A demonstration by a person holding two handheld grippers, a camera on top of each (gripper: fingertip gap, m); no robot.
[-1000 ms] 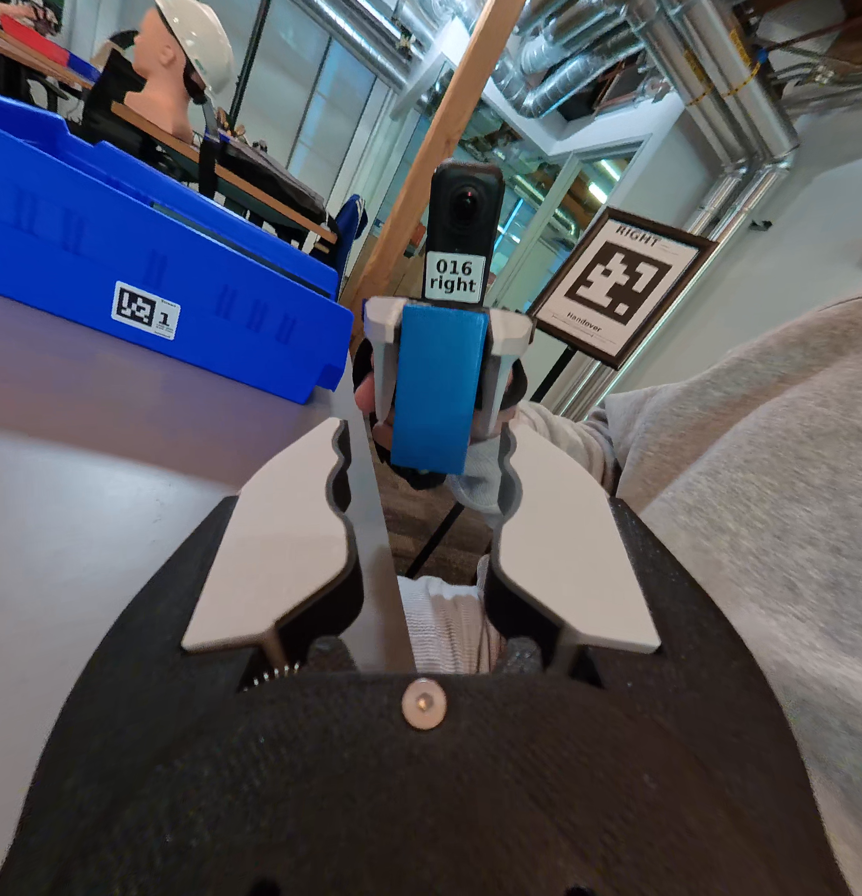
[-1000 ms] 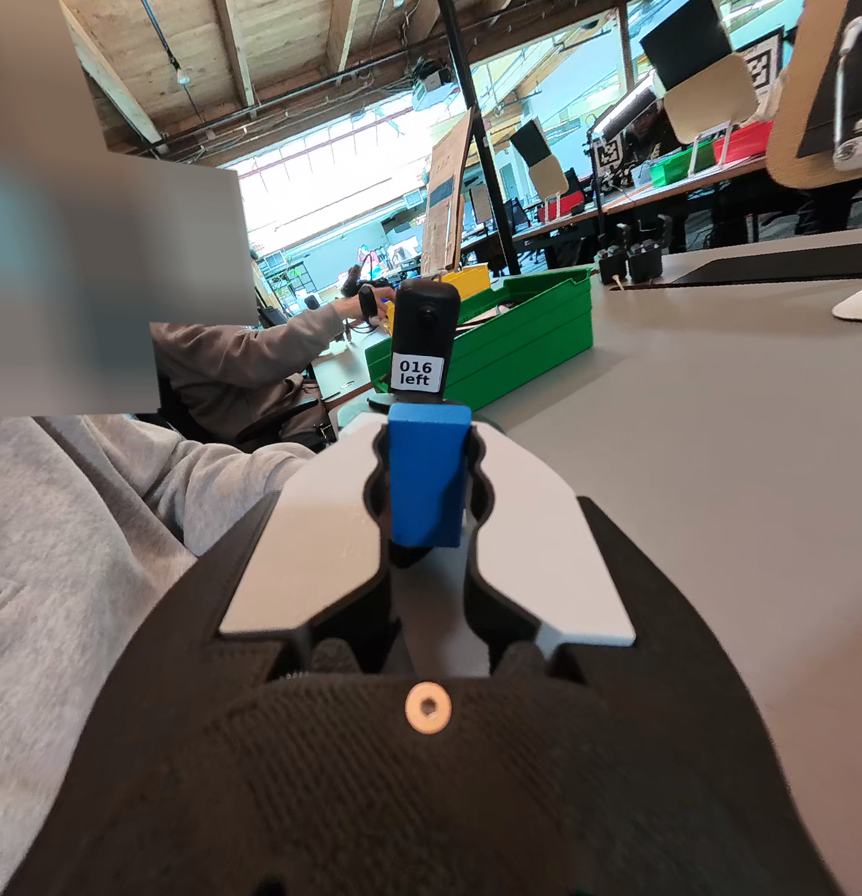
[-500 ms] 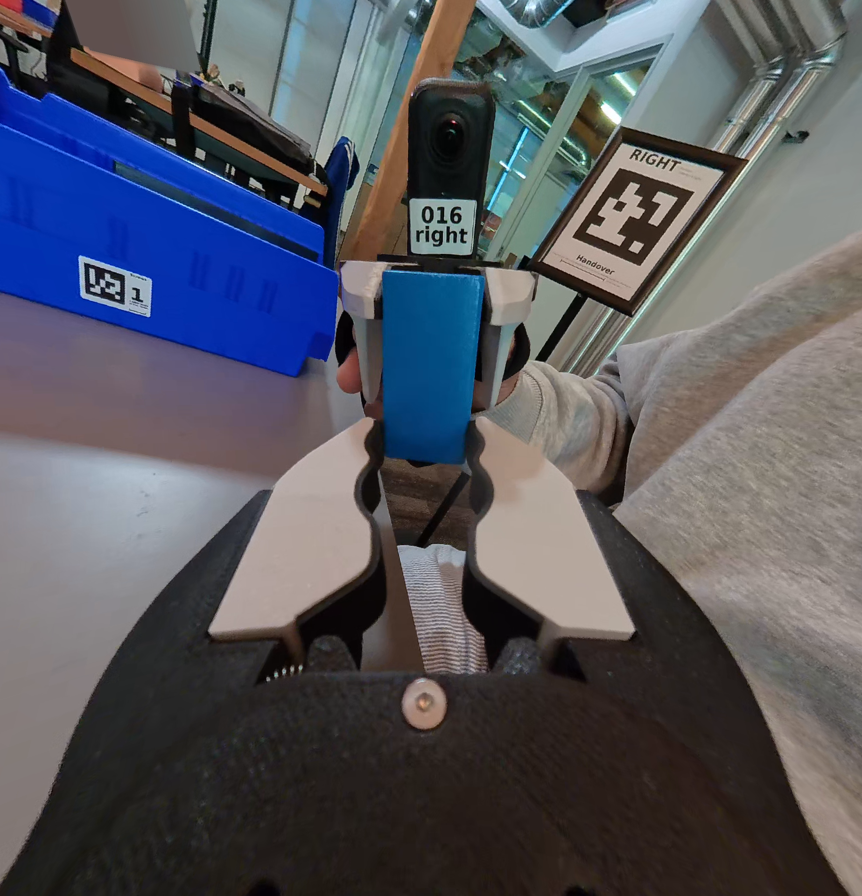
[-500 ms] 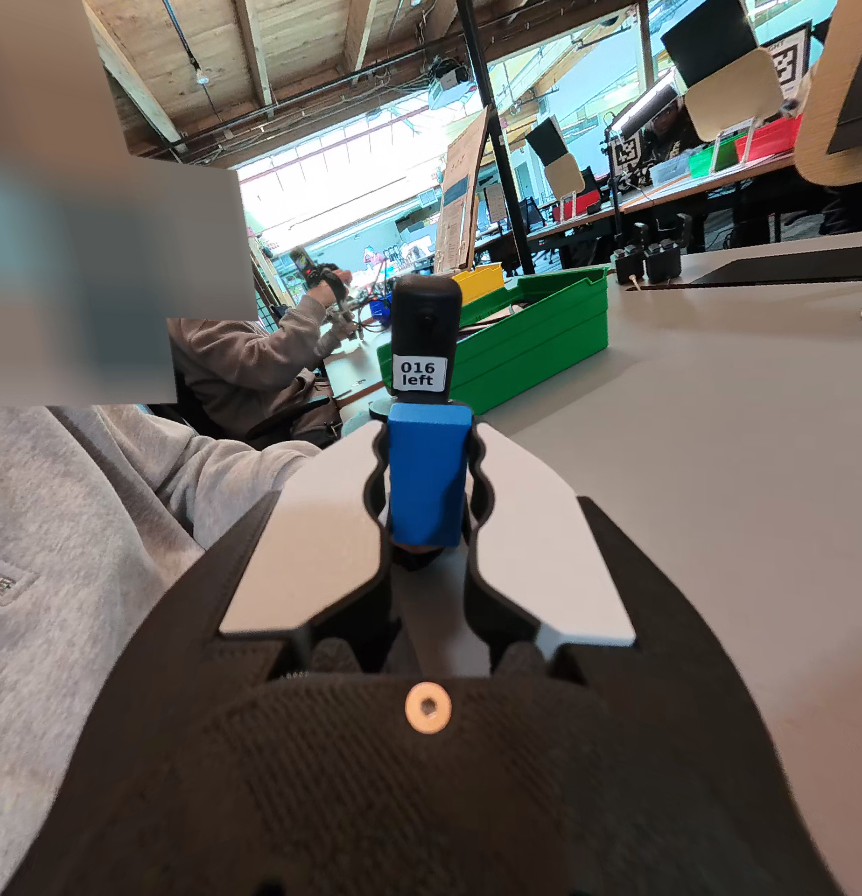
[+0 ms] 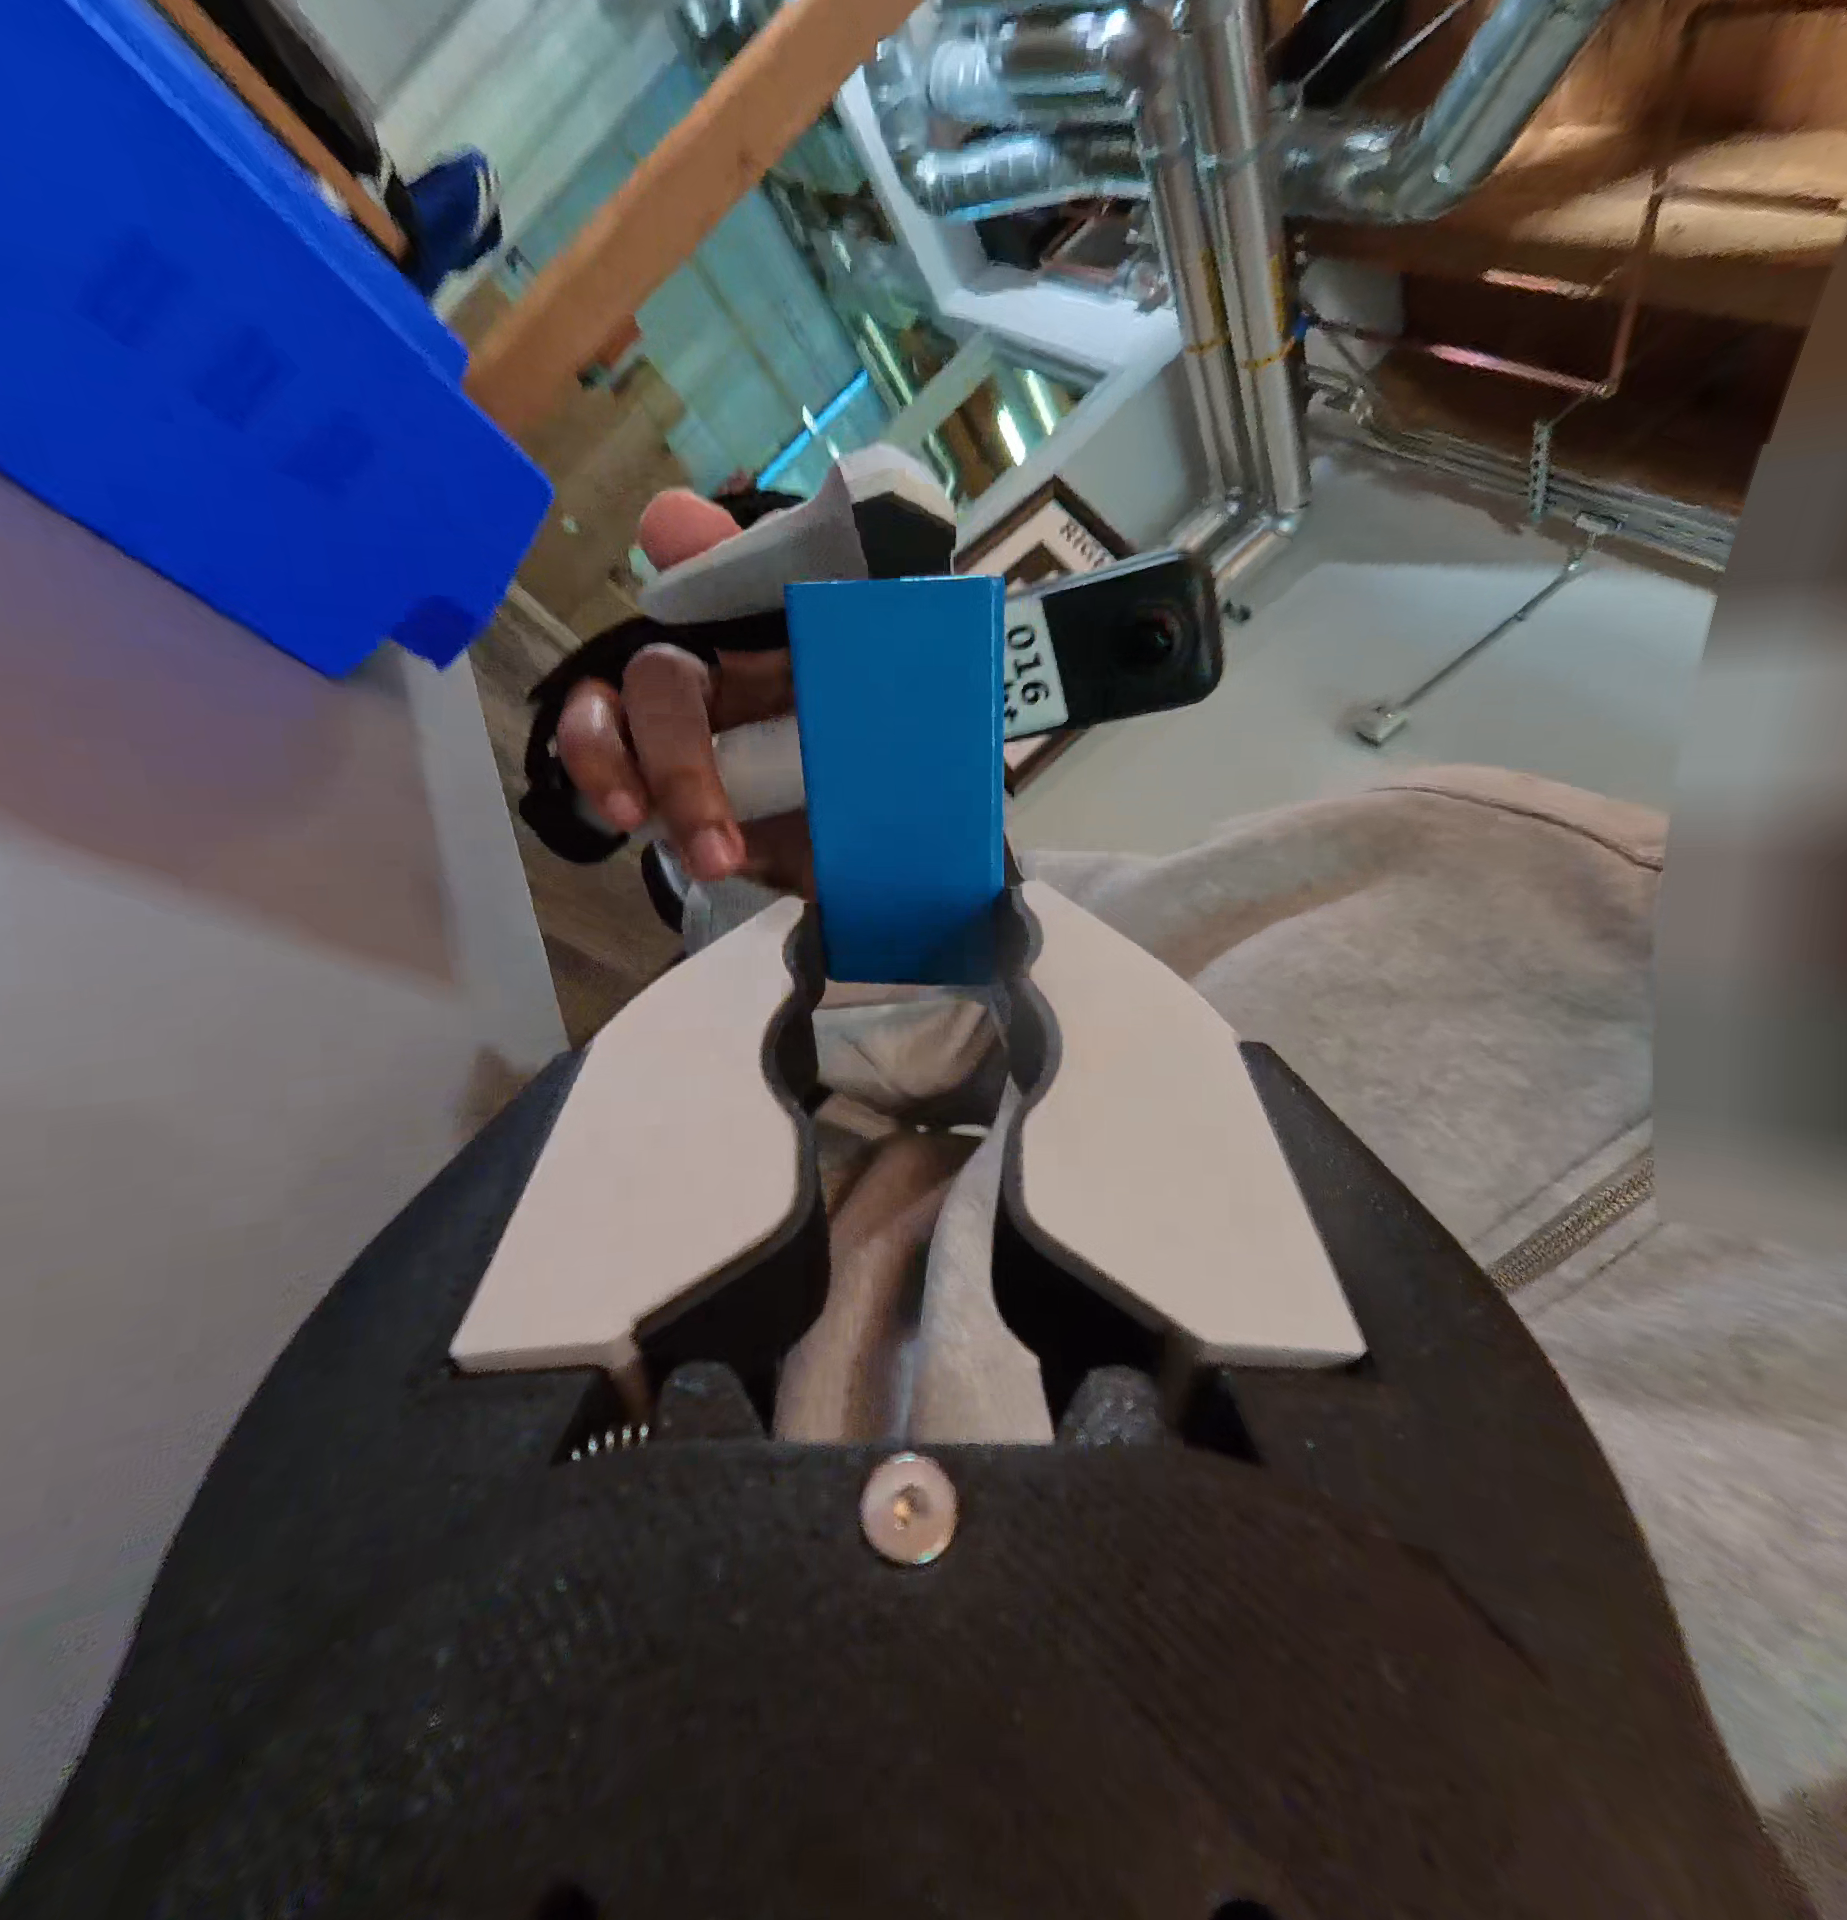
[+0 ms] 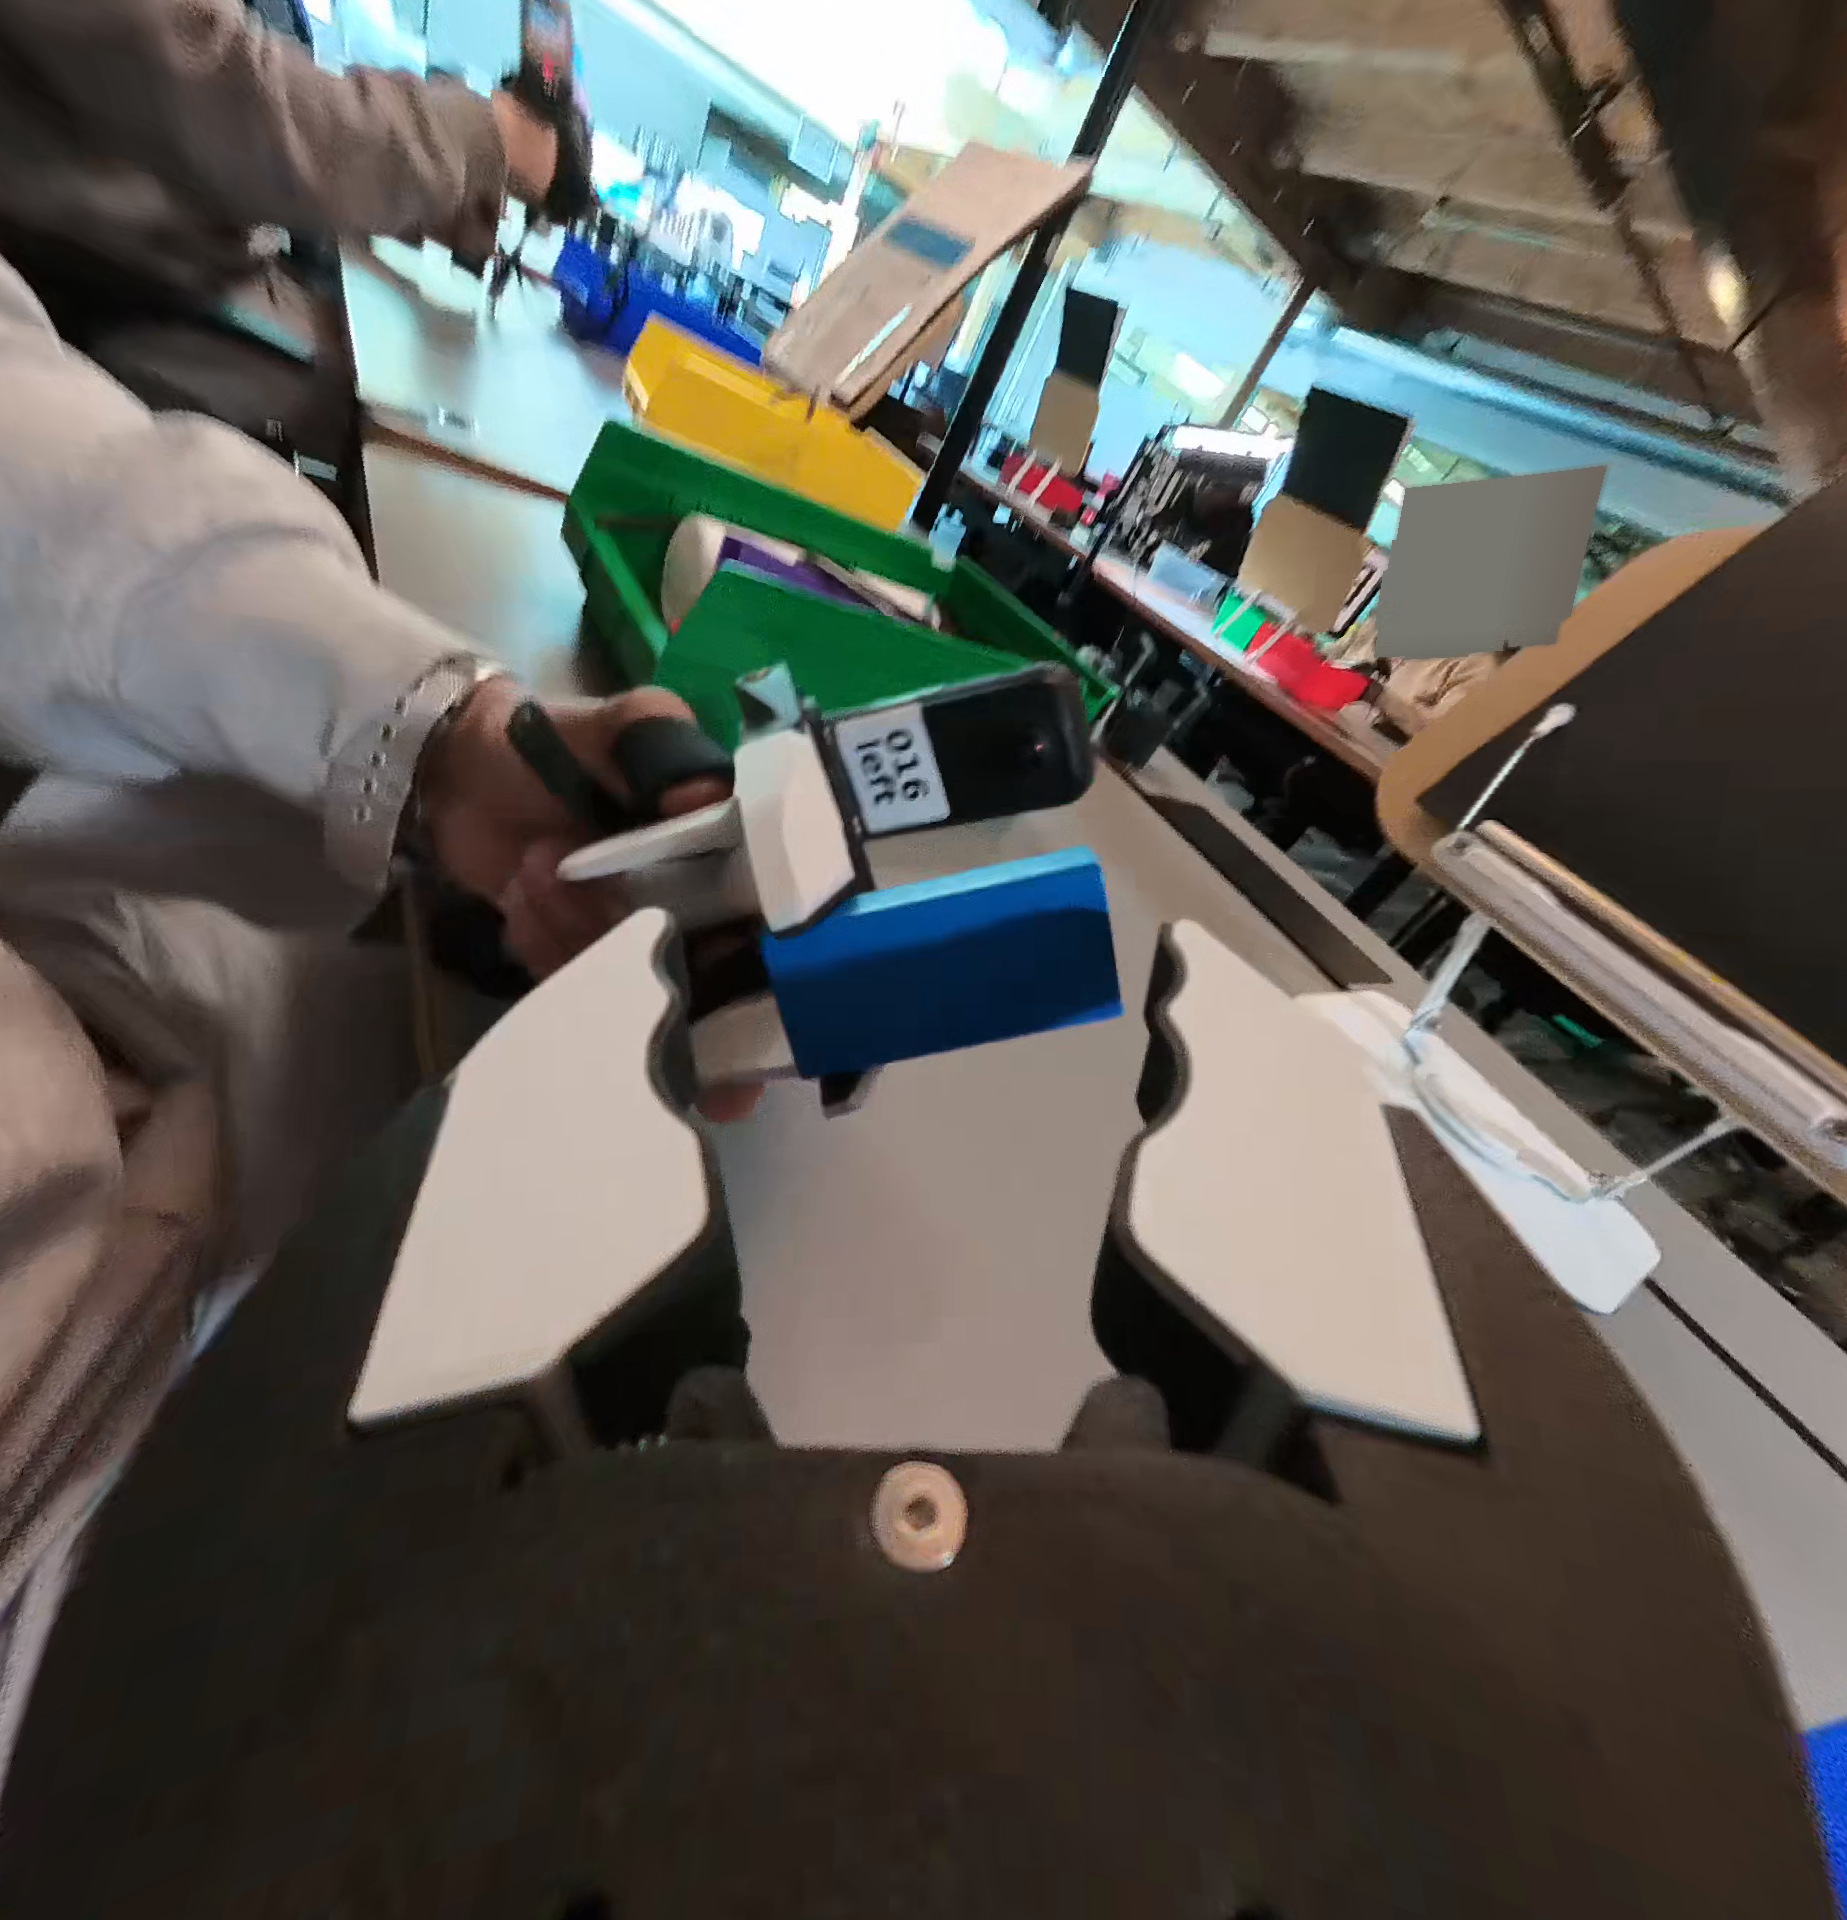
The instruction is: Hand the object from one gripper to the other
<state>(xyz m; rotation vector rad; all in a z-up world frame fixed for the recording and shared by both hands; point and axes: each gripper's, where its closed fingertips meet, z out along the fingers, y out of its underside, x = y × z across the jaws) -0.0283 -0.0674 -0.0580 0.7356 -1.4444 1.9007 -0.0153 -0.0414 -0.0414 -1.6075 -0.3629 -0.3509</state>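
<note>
1. Blue block point(image 5: 903, 779) was seen clamped at its near end between the fingertips of the left gripper point(image 5: 908, 951), standing up and away from the camera in the left wrist view.
2. In the right wrist view the same block point(image 6: 945, 961) was seen lying crosswise, held at one end by the left gripper point(image 6: 794, 904), above the grey table point(image 6: 898, 1247).
3. Right gripper point(image 6: 914, 987) was recorded with its jaws spread wide apart, the block lying in front of the gap between its fingertips; neither finger was seen touching it.
4. In the left wrist view the right gripper point(image 5: 753, 665) was seen behind the block, turned on its side, with a hand point(image 5: 649, 758) on its grip; contact with the block could not be judged there.
5. Blue bin point(image 5: 202, 343) was noted at upper left of the left wrist view; a green bin point(image 6: 794, 623) and a yellow bin point(image 6: 763, 426) were noted beyond the block in the right wrist view.
</note>
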